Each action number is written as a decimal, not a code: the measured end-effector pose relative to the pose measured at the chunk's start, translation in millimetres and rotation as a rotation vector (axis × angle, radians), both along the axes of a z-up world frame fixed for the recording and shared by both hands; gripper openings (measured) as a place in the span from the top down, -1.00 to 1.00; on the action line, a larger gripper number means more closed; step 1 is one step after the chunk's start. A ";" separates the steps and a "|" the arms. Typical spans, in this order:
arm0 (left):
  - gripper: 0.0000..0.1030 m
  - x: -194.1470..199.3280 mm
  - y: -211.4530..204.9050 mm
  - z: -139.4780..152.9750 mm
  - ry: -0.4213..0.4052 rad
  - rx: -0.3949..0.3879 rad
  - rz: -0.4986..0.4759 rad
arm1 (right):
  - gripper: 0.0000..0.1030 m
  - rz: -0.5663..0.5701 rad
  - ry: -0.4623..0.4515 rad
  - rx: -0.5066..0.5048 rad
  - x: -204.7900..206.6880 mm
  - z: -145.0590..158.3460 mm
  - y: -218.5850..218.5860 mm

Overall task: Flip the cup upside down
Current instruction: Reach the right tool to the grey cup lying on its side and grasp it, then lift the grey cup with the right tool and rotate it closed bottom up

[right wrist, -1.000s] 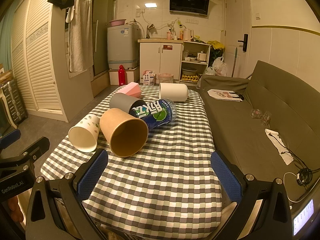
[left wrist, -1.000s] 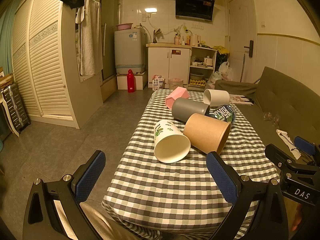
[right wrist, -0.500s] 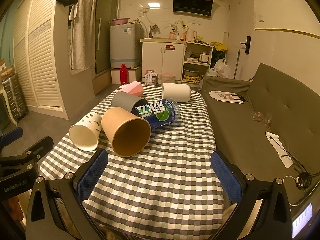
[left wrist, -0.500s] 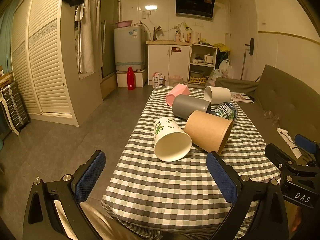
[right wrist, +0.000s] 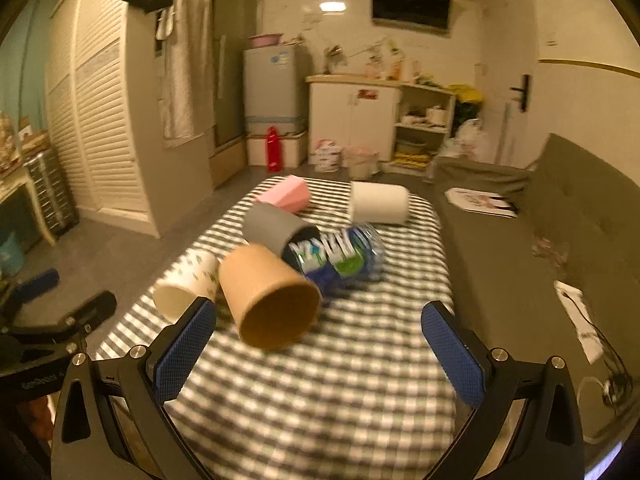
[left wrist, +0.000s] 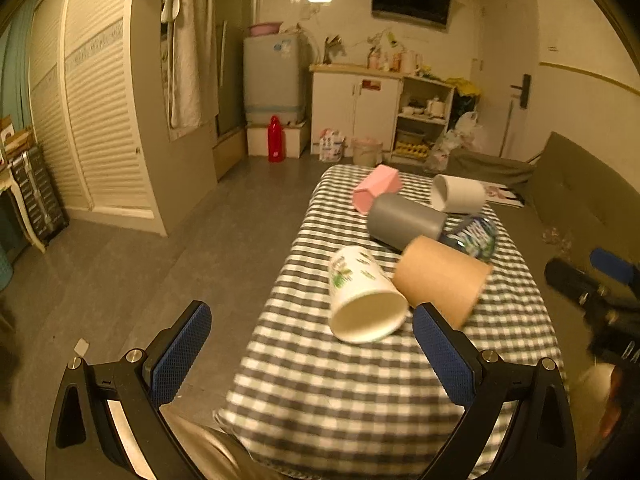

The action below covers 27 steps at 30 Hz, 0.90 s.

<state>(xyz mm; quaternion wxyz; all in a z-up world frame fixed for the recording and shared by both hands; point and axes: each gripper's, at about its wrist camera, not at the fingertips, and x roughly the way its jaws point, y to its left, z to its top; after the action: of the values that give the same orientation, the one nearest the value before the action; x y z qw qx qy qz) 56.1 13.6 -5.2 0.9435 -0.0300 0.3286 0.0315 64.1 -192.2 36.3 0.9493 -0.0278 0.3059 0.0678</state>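
While the left claw [left wrist: 310, 354] and the right claw [right wrist: 318, 346] both gape wide with nothing between their blue pads, six cups lie tipped on their sides on the checked counter [right wrist: 320, 400]. Nearest are the white printed cup [left wrist: 360, 298], its mouth toward the left claw, and the brown paper cup [right wrist: 270, 296] touching it, its mouth toward the right claw. Behind them lie a grey cup [left wrist: 404, 220], a blue-labelled clear cup [right wrist: 340, 258], a pink cup [left wrist: 376, 192] and a plain white cup [right wrist: 378, 202], with a sofa [right wrist: 580, 208] beside the counter.
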 end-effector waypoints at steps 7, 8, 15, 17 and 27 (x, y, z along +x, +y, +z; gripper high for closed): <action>-1.00 62.3 27.5 3.6 0.047 0.001 0.090 | -0.99 0.192 0.089 -0.144 104.5 20.9 32.3; -1.00 72.5 30.4 1.8 0.057 0.002 0.097 | -0.99 0.226 0.110 -0.172 118.6 18.5 40.2; -1.00 119.8 41.8 -16.6 0.124 0.004 0.110 | -0.98 0.366 0.293 -0.324 213.0 -33.5 85.5; -1.00 129.2 44.3 -23.3 0.139 0.003 0.107 | -0.98 0.378 0.340 -0.321 232.3 -45.3 88.8; -1.00 152.3 48.4 -45.5 0.192 -0.001 0.100 | -0.52 0.470 0.550 -0.364 271.8 -97.7 109.3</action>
<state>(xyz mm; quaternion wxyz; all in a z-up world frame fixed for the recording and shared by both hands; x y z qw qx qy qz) 208.4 62.0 -50.7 0.9048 -0.0434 0.4158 0.0810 335.9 -82.9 -61.4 0.7700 -0.2456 0.5409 0.2327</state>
